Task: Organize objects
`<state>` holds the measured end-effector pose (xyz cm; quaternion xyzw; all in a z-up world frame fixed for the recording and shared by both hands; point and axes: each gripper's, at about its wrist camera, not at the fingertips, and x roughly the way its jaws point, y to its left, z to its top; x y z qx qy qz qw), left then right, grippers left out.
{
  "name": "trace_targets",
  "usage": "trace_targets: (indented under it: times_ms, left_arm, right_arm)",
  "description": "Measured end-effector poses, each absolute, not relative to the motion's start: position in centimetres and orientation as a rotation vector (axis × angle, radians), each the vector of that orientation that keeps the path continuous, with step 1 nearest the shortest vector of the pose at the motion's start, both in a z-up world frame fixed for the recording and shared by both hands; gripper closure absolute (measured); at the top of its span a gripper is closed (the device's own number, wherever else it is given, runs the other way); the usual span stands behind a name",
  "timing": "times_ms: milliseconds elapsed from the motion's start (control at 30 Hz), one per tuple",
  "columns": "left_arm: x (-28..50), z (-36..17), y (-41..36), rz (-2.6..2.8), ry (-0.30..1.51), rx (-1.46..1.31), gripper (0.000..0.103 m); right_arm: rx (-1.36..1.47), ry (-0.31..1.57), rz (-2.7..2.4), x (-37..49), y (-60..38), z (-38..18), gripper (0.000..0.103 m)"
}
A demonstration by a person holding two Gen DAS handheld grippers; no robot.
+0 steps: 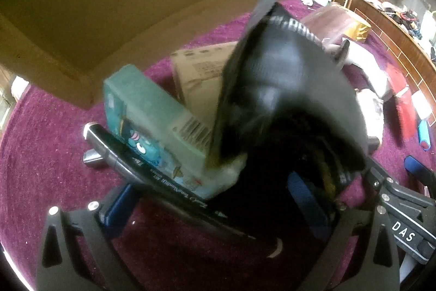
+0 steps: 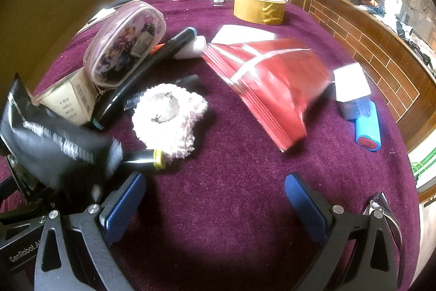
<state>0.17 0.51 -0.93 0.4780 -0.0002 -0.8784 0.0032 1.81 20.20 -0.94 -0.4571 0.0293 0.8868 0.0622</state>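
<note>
Left gripper jaws wide around black pouch; right gripper jaws wide over purple worktop.

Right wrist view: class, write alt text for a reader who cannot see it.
The open right gripper hovers empty over a maroon cloth-covered table. Ahead lie a stack of red envelopes, a fluffy pink pouch and a yellow tape roll.

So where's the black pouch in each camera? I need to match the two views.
Left wrist: the black pouch fills centre-right, blurred and raised, its lower end between the left gripper fingers.
Right wrist: the pouch sits at the far left edge, blurred.
Shared landmark: the beige printed box, just left of the pouch in the left view, just above it in the right view.
</note>
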Motion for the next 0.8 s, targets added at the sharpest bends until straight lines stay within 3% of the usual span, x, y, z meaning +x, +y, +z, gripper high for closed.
trace_targets:
  times_ms: [800]
  left_arm:
    - [0.14,-1.07,0.63,-2.753,0.000,1.499,0.000]
  right_arm:
    - [-1.381,0.089,2.681,1.87,20.30,-0.92,0.000]
